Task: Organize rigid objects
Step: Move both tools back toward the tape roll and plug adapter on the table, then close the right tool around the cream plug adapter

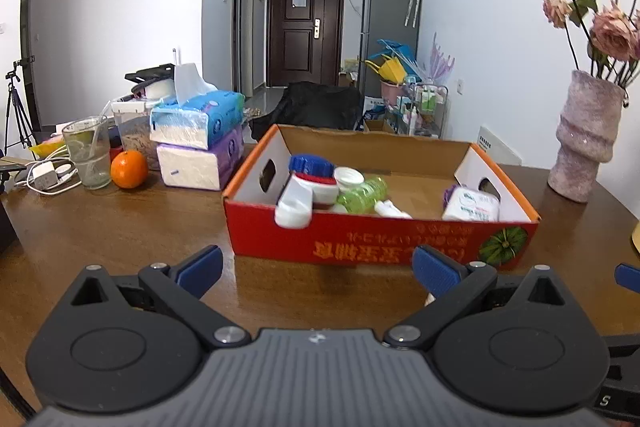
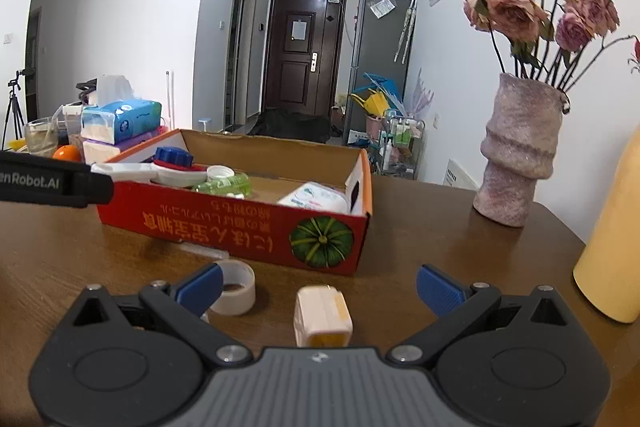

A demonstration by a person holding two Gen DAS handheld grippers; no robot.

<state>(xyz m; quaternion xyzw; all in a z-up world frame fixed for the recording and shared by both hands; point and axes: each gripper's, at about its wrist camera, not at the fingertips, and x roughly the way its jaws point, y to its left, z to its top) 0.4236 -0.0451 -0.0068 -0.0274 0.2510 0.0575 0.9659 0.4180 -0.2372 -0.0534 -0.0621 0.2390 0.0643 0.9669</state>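
cardboard box, red outside with an orange rim and a green pumpkin printed on its near wall, sits on the brown wooden table straight ahead of both cameras. holds a blue-capped white container, a white jug-like bottle tipped over the near wall, a green ribbed bottle lying on its side with a white cap, and a white wipes packet toward the right end. much of the box floor between the bottle and the packet bare.

left gripper spread wide, blue pads far apart, nothing between them, hovering over the table just short of the box's near wall. right gripper likewise spread wide and empty; a small white block with yellowish faces lies on the table between its fingers, touching neither pad. roll of clear tape lying flat just beside the left blue pad, partly hidden by it, close to the box's near wall.

left of the box: two stacked tissue packs, blue on top of purple, an orange, a glass with a straw and a white charger with cable. right of the box, well apart: a pinkish textured vase with dried roses, upright. a yellow rounded object at the far right edge of the right wrist view, what it is unclear.
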